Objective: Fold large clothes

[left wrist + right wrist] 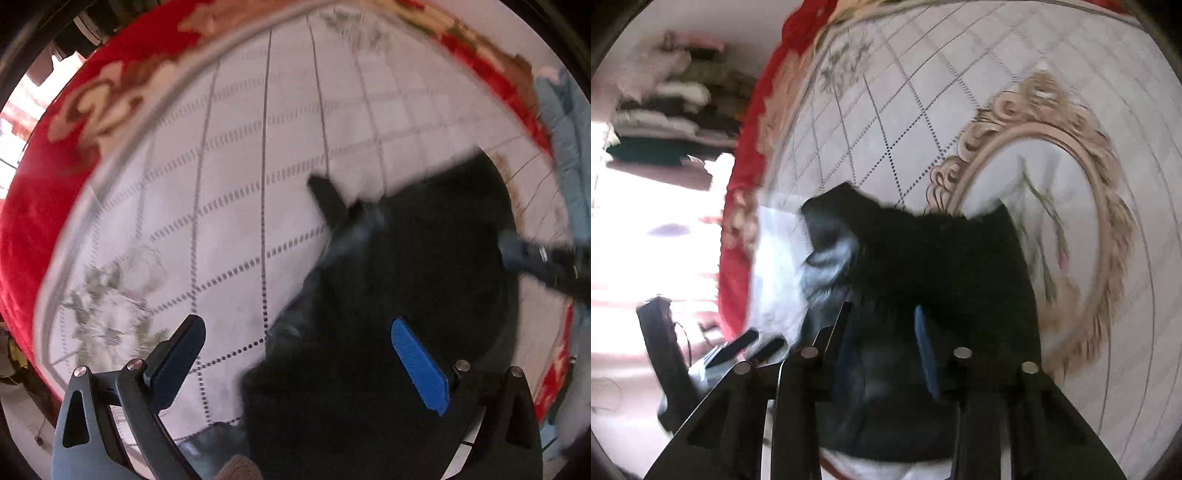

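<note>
- Left gripper (297, 360): fingers spread wide, nothing pinched. The dark left finger (177, 354) hangs over pale quilt, the blue-padded one (421, 365) over black cloth, and neither presses on it.
- Right gripper (882, 339): fingers only part way apart, with the black garment (945, 266) right behind the gap. Everything's smeared, so I honestly can't tell if they're pinching the cloth or just hovering over it.
- The garment is a crumpled black heap lying on the bed's quilt (240, 155), white with a dotted diamond grid and faint flower prints. In the left view it fills the lower middle and right (406, 258).
- Some greyish lining or inner fabric (827, 258) shows on the heap's left side in the right view.
- A red floral border (44, 206) runs round the quilt's edge.
- Right of the heap there's a beige scrolled oval (1082, 192) printed on the quilt; the cloth overlaps its lower left rim.
- Far left in the right view, stacked folded clothes (665, 122), well away from the bed.
</note>
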Available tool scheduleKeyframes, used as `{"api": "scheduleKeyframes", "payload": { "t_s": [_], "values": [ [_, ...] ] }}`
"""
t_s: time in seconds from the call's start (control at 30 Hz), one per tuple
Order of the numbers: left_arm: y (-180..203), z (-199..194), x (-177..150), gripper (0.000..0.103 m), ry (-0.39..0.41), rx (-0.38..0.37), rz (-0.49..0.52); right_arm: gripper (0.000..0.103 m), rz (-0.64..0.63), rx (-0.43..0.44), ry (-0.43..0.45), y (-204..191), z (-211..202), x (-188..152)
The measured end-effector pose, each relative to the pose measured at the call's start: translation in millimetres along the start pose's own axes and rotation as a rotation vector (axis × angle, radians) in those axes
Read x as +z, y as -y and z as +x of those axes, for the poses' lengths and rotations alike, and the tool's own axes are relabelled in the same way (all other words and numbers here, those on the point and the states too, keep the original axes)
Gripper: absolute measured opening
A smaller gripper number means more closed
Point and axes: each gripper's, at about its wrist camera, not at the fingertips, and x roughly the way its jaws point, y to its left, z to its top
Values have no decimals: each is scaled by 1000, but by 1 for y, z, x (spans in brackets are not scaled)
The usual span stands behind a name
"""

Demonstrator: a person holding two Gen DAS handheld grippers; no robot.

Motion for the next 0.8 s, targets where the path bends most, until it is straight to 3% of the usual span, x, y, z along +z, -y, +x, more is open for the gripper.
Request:
{"api": "scheduleKeyframes", "payload": {
  "t_s": [0.07, 0.1, 0.17, 0.23, 0.27, 0.3, 0.33, 0.4, 0.5, 0.6, 0.63, 0.7, 0.77, 0.8],
  "values": [
    [-4, 18, -6, 103, -30, 11, -11, 19, -34, -67, -44, -1, 26, 10],
    [-7, 22, -8, 103, -37, 9, -20, 3, 3, -66, -67, 6, 41, 15],
    [-14, 24, -11, 103, -45, -14, -55, 0, 90, 22, -120, 24, 55, 24],
    [-17, 18, -12, 103, -45, -26, -67, 1, 158, 121, -137, 35, 40, 27],
    [-17, 12, -13, 103, -35, -21, -58, 5, 155, 173, -112, 40, 19, 24],
    [-16, 7, -14, 103, -28, -18, -51, 19, 130, 167, -62, 42, -5, 18],
    [-17, 0, -15, 103, -17, -17, -47, 49, 107, 144, -25, 45, -22, 12],
    [-18, -8, -17, 103, -2, -28, -54, 73, 62, 53, 32, 62, -52, -5],
    [-21, -20, -18, 103, 20, -39, -71, 73, 92, 67, -67, 103, -34, -21],
    [-25, -31, -19, 103, 43, -32, -80, 75, 174, 267, -228, 134, 25, -33],
    [-27, -33, -22, 103, 46, -30, -79, 82, 183, 339, -243, 139, 38, -36],
    [-29, -34, -24, 103, 48, -13, -73, 83, 162, 419, -213, 139, 48, -36],
    [-33, -38, -26, 103, 55, 9, -65, 76, 152, 435, -150, 131, 54, -34],
    [-33, -39, -30, 103, 58, 18, -63, 65, 167, 423, -112, 130, 48, -38]
  ]
}}
